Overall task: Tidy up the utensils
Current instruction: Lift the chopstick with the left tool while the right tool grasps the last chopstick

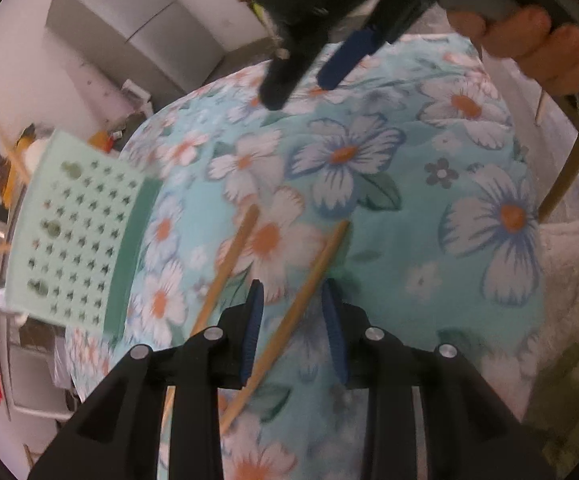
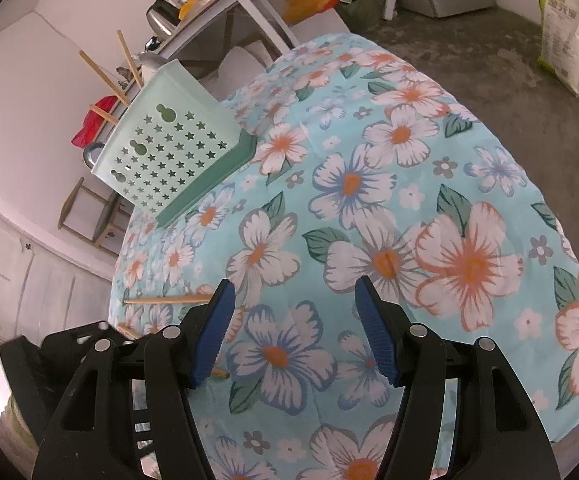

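Two wooden chopsticks lie on the floral tablecloth (image 1: pixel 409 240). One chopstick (image 1: pixel 293 312) passes between the blue pads of my left gripper (image 1: pixel 293 300), which is open around it. The second chopstick (image 1: pixel 229 264) lies just left of it. A pale green perforated utensil holder (image 1: pixel 77 232) stands at the table's left edge with several chopsticks (image 2: pixel 105 76) sticking out of it. My right gripper (image 2: pixel 293 292) is open and empty above the cloth; it also shows in the left wrist view (image 1: pixel 301 80) at the far side. A chopstick (image 2: pixel 165 300) shows left of the right gripper.
The holder (image 2: pixel 169 148) sits near the table's far left corner. A side table (image 2: pixel 225 12) with a kettle and clutter stands behind it. A grey cabinet (image 1: pixel 129 28) and a bag (image 2: pixel 565 28) stand on the floor beyond the table.
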